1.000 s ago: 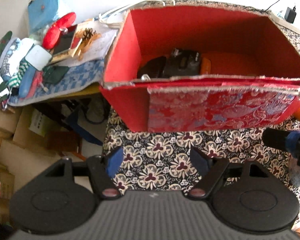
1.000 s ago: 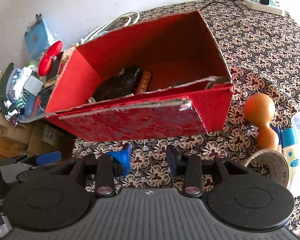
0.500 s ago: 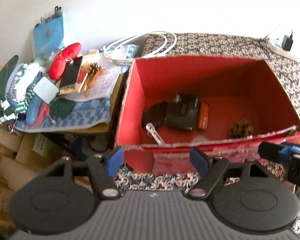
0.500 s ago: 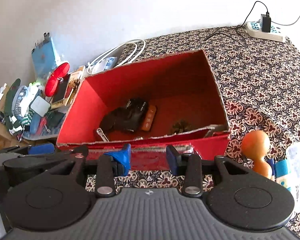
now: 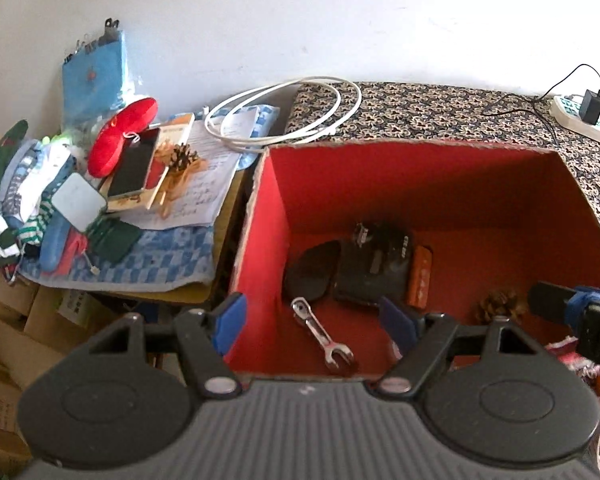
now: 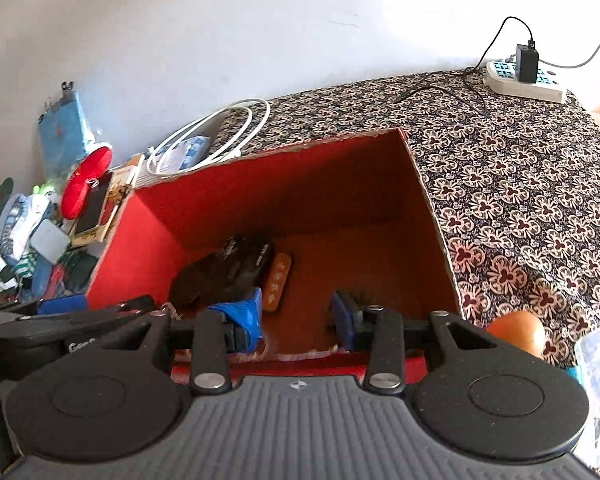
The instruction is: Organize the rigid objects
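- A floral-clothed desk stands against a white wall.
- The red box already holds a wrench, pine cone and dark gadgets.
- The gourd waits outside.
- Left gripper and right gripper are released, empty.

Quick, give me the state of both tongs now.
Left tongs: open, empty, over the red box.
Right tongs: open, narrower gap, nothing held.

1. red box, open-topped, on the floral tablecloth.
2. inside: black case, orange bar beside it.
3. right gripper above the near wall, jaws apart, empty.
4. power strip at far corner.
5. white cable coiled behind box.
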Motion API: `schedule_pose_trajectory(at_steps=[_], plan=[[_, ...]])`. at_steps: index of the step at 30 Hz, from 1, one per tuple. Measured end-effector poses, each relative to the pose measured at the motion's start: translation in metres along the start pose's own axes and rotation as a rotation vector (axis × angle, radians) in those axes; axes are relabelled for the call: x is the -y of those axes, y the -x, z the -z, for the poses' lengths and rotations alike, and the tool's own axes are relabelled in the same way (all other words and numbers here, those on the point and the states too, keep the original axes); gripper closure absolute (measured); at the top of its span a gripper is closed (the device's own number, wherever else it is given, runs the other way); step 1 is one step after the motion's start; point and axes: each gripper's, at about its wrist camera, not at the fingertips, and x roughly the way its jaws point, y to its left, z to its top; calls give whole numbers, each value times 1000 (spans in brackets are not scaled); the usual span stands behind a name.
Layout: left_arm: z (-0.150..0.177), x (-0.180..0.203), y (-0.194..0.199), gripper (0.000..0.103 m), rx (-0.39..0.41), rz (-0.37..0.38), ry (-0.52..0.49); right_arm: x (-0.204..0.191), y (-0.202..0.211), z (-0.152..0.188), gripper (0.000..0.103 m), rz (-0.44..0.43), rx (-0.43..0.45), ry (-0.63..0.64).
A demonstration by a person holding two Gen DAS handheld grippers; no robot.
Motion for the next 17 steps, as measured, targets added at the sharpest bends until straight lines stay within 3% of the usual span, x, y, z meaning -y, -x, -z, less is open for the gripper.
schedule_pose_trajectory(at_steps=[10, 13, 17], plan=[[-11, 3, -39, 21, -36, 42, 13, 2, -36, -15, 80, 17, -21, 11], [-12, 4, -47, 27, -34, 63, 13, 4, -44, -16, 81, 8, -37, -1], [-13, 7, -50, 27, -26, 56, 5, 3, -51, -17, 80, 10, -49, 6]])
